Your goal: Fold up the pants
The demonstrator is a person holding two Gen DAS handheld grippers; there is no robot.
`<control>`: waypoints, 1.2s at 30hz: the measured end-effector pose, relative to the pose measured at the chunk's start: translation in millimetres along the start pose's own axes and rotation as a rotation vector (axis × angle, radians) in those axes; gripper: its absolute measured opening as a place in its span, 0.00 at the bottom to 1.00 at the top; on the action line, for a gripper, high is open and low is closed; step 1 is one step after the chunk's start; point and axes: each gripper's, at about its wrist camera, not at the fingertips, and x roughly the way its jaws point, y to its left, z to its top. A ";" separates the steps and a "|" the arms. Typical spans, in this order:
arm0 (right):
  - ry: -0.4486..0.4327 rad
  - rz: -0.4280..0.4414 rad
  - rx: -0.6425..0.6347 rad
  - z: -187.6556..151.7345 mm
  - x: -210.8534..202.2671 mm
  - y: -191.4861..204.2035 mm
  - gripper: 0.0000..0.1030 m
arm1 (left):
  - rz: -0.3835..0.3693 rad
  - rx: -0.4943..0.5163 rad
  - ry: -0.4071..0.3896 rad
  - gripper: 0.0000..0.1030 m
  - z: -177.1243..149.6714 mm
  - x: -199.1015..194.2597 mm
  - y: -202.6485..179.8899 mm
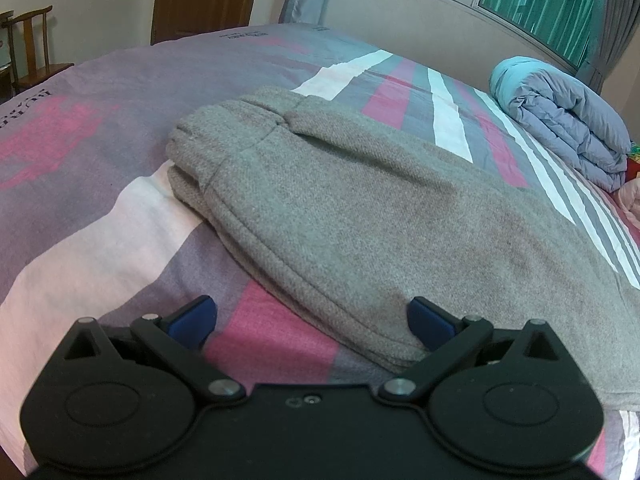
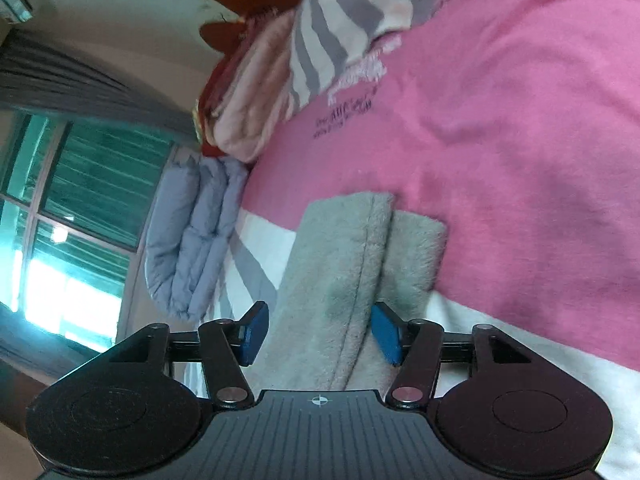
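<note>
Bed (image 1: 100,152) in striped pink, grey and white cover fills both views. We note grey pants (image 1: 340,208) folded mid-bed, waistband toward the far edge. Rolled blue quilt (image 1: 568,120) lies by the window-side edge. Left gripper (image 1: 312,322) spread wide at the pants' near hem, nothing pinched. Right gripper (image 2: 316,332) spread, pant fabric between the pads, not squeezed.

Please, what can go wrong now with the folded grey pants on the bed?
1. The right tool stands open with the pants edge between its pads; pulling back carelessly could drag the fold open.
2. The left tool is open, one pad over the pants' near edge; a nudge may shift the layers.
</note>
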 end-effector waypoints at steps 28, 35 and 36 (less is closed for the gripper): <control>-0.036 0.012 0.054 0.4 -47.9 -25.3 0.57 | -0.005 0.001 -0.007 0.94 -2.2 -2.0 1.2; -0.004 -0.112 -0.066 16.8 -15.5 -9.7 0.24 | -0.001 0.000 -0.009 0.94 -2.0 -1.1 1.4; 0.027 -0.130 -0.142 18.5 -10.1 0.0 0.11 | -0.003 0.001 -0.004 0.94 -1.3 -1.1 1.5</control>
